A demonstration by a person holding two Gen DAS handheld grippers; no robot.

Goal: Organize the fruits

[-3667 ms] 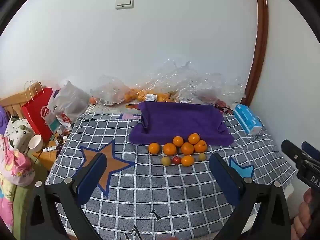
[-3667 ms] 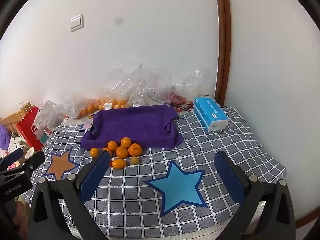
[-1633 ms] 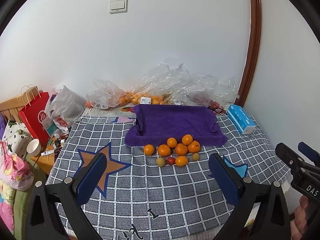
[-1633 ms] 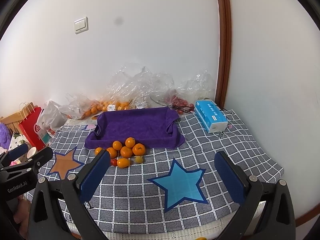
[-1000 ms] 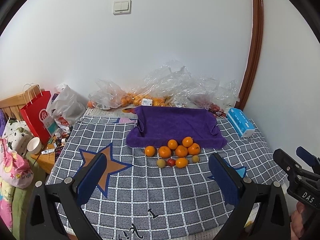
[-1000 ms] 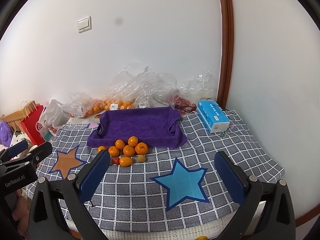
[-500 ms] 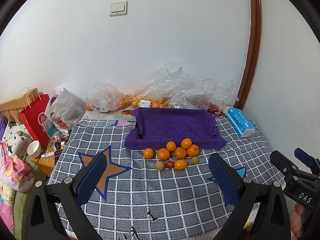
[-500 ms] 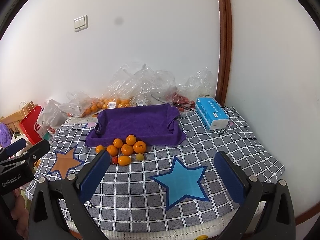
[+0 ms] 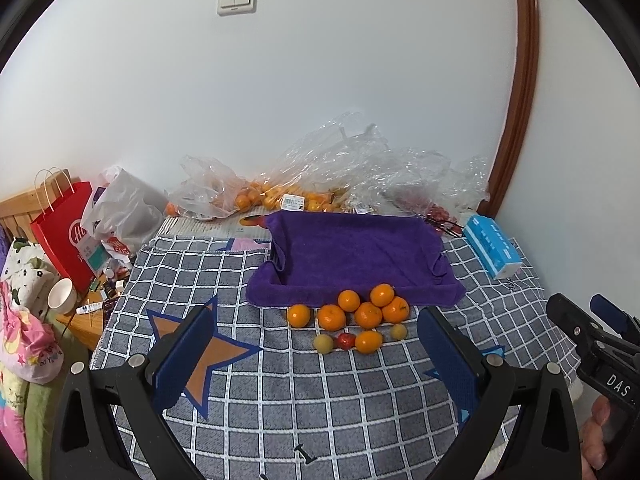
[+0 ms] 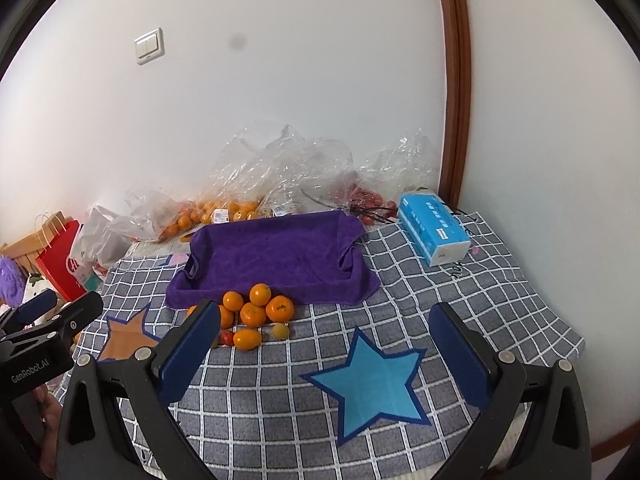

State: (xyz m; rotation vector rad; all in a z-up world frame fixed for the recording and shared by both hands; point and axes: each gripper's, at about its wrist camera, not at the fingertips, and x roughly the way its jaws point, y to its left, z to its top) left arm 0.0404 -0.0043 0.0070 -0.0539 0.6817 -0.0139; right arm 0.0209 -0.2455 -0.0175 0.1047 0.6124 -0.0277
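Observation:
A purple towel-lined tray (image 9: 356, 256) (image 10: 276, 256) sits on a grey checked cloth. Several oranges (image 9: 368, 314) (image 10: 254, 314) lie in a cluster at its front edge, with a small red fruit (image 9: 345, 340) (image 10: 227, 336) and two yellowish fruits (image 9: 323, 343) (image 10: 280, 331) just in front. My left gripper (image 9: 316, 360) is open and empty, held above the cloth short of the fruit. My right gripper (image 10: 324, 354) is open and empty, over a blue star patch (image 10: 370, 376). Each gripper shows at the edge of the other's view.
Clear plastic bags with more oranges (image 9: 256, 198) (image 10: 208, 212) lie against the wall. A blue tissue pack (image 9: 492, 248) (image 10: 434, 232) lies right of the tray. A red paper bag (image 9: 64, 232), white bag and cup (image 9: 62, 300) stand off the cloth's left edge.
Both grippers drifted slightly over the cloth; the view shifts a little. The fruit and tray stay in place. Both stay open.

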